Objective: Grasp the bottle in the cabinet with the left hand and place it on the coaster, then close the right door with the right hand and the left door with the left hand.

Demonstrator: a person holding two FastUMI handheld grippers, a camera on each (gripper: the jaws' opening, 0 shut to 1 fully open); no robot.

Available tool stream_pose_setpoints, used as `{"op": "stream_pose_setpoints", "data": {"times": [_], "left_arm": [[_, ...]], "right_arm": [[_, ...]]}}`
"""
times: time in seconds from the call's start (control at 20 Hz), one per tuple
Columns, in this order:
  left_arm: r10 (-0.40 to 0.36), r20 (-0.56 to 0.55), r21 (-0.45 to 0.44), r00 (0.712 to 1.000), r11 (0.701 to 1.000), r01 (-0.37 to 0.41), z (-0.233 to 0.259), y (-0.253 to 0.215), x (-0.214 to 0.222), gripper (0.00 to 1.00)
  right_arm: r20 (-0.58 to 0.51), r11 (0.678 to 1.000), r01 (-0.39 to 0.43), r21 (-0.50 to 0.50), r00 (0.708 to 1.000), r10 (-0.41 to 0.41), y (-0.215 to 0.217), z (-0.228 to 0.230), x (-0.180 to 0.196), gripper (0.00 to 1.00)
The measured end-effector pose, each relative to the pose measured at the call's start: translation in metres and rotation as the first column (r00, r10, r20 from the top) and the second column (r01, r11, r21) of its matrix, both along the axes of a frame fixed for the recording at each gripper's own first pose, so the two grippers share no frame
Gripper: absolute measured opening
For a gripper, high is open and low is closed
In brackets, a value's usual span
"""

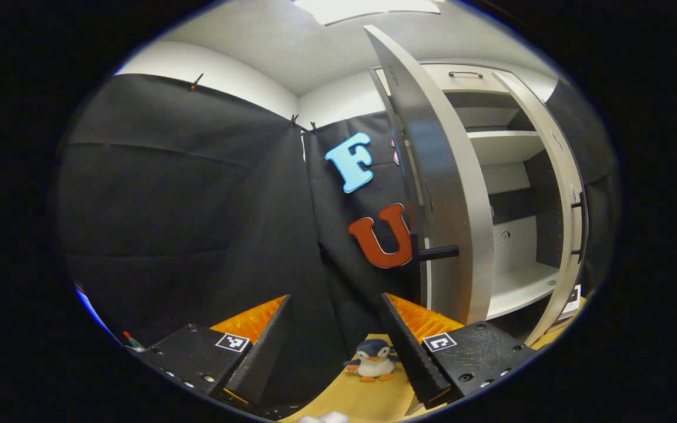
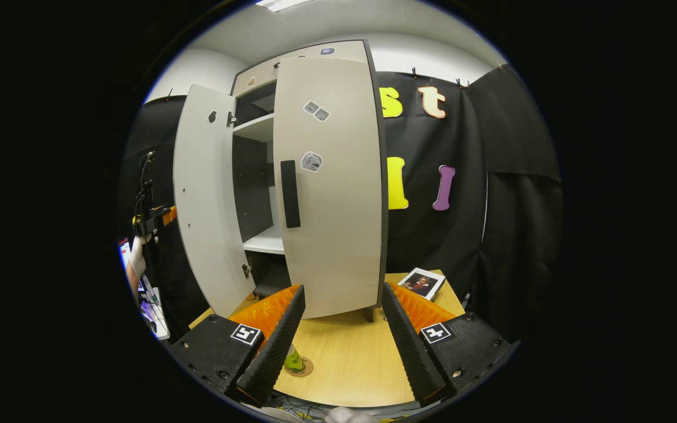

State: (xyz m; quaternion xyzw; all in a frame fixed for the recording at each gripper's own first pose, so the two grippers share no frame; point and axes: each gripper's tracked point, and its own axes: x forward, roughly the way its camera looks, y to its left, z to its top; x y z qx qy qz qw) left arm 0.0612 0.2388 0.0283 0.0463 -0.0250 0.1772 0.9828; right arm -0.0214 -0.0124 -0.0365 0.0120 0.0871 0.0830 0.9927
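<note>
Both hand-held grippers, left [image 1: 332, 352] and right [image 2: 338, 341], are spread and empty, while the bottle [image 2: 293, 359] already stands on its coaster [image 2: 302, 368] at seven o'clock on the tabletop [image 2: 350, 352], the right door [image 2: 329, 188] looks nearly shut, and the left door [image 2: 203, 200] remains wide open.

Bottle [image 2: 293, 359] on coaster [image 2: 305, 368], before cabinet [image 2: 291, 176]

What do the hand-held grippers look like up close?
Each hand-held gripper, left and right, has two long wedge-shaped fingers with ridged inner faces. Each sits on a black block with small screws and a square black-and-white marker, with ribbed orange parts behind the fingers.
</note>
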Motion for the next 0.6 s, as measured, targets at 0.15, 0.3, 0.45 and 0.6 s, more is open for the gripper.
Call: {"op": "stream_pose_setpoints", "data": {"times": [0.15,0.3,0.45,0.6], "left_arm": [[0.019,-0.007,0.001,1.0,1.0,-0.019,0.0,0.0,0.0,0.91],[0.039,-0.009,-0.001,0.999,0.999,-0.039,0.002,-0.005,0.0,0.87],[0.039,-0.016,-0.004,0.999,0.999,-0.039,-0.001,-0.017,-0.002,0.91],[0.02,-0.02,0.009,1.0,1.0,-0.02,0.003,-0.037,-0.003,0.91]], "right_arm": [[-0.004,1.0,-0.017,0.007,1.0,0.017,-0.007,-0.002,0.0,0.81],[-0.01,0.999,-0.033,0.01,0.999,0.033,-0.015,-0.003,0.002,0.81],[-0.012,0.999,-0.042,0.011,0.999,0.043,-0.024,-0.006,0.002,0.81],[-0.02,0.999,-0.048,0.021,0.999,0.049,-0.033,-0.009,0.002,0.81]]}}
